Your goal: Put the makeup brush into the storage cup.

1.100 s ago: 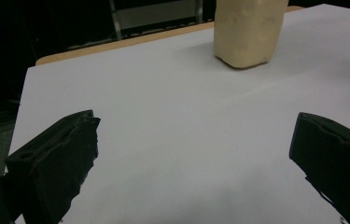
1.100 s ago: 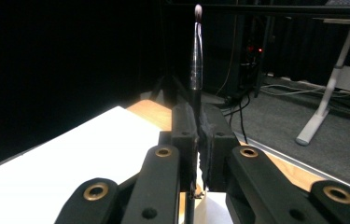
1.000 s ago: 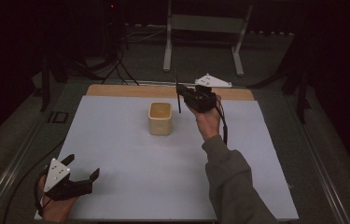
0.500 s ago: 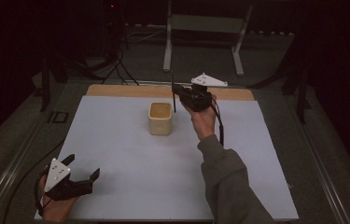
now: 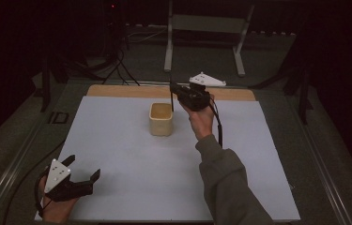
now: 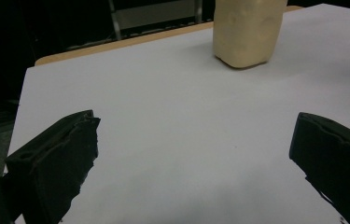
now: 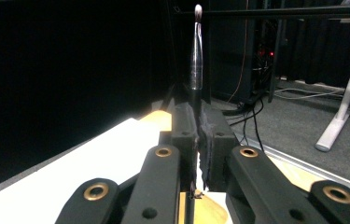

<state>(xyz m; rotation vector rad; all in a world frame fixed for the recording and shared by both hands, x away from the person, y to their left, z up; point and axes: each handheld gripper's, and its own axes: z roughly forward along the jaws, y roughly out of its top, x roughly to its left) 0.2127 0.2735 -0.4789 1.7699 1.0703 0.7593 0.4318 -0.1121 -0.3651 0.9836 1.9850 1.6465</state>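
High view showed the right gripper [image 5: 177, 90] held just beyond the far right corner of a cream cup [image 5: 161, 119] that stood on the white mat [image 5: 117, 154], toward its far middle. Its jaws were pressed together on a thin dark brush [image 5: 172, 99], which hung down from them beside the cup's rim. In the right gripper view the brush [image 7: 196, 60] ran up from between the closed jaws, ending in a small pale tip; whether that was bristle or a cap, the dim picture left unclear. The left gripper [image 5: 82, 169] rested at the near left corner of the mat, jaws spread and empty, well apart from the cup; the left gripper view had the cup [image 6: 247, 30] far ahead.

The step in hand seemed to be carrying the brush to the cup. The next move likely called for bringing the brush's lower end over the opening, lowering it inside, then parting the jaws.
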